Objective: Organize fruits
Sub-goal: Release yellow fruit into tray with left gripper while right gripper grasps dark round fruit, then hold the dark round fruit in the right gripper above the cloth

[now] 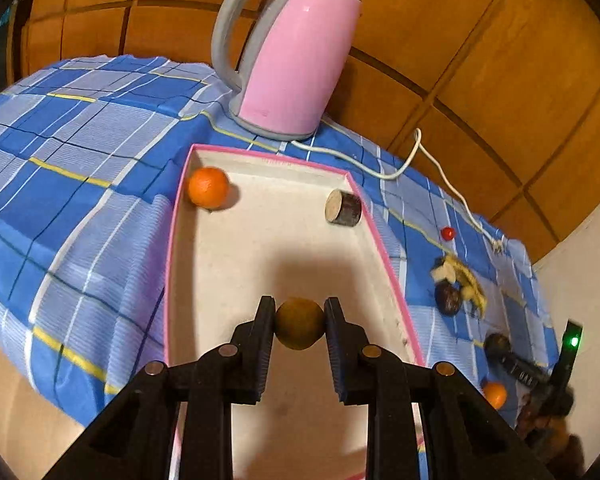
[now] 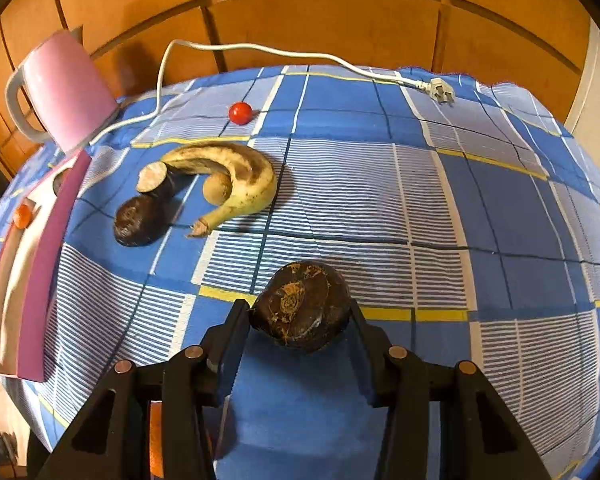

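Note:
My left gripper (image 1: 300,322) is shut on a yellow-green round fruit (image 1: 300,326) and holds it over the near end of the pink-edged white tray (image 1: 380,236). In the tray lie an orange (image 1: 208,189) at the far left and a cut dark stem piece (image 1: 343,208) at the far right. My right gripper (image 2: 300,316) is shut on a dark brown round fruit (image 2: 300,304) above the checked cloth. A spotted banana (image 2: 236,176), a cut dark piece (image 2: 156,178), a dark round fruit (image 2: 138,220) and a red cherry tomato (image 2: 240,113) lie on the cloth beyond.
A pink kettle (image 1: 296,60) stands behind the tray; its white cord (image 2: 284,52) and plug (image 2: 440,90) trail across the blue checked cloth (image 2: 420,200). Wooden panels rise behind. The tray's pink side (image 2: 48,248) shows at the left of the right wrist view.

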`<action>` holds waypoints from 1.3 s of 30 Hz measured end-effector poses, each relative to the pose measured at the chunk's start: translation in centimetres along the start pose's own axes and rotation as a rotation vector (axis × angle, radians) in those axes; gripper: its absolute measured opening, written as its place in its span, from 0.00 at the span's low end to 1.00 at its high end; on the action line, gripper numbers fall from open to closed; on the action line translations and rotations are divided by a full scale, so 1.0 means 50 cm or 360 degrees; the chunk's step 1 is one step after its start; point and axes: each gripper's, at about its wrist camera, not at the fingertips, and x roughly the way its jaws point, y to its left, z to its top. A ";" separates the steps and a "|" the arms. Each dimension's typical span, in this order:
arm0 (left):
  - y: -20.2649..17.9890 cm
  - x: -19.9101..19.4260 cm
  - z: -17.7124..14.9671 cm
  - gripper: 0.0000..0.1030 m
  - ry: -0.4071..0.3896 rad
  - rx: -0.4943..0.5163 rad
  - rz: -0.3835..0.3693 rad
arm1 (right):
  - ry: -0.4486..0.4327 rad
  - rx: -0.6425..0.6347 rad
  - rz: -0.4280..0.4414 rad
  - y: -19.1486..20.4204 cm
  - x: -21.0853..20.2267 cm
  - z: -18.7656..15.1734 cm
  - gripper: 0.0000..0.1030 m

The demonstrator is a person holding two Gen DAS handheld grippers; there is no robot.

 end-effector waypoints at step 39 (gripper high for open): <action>-0.078 0.098 0.025 0.42 -0.0047 0.0171 0.0301 | -0.0058 -0.0003 0.0027 0.003 0.000 -0.011 0.41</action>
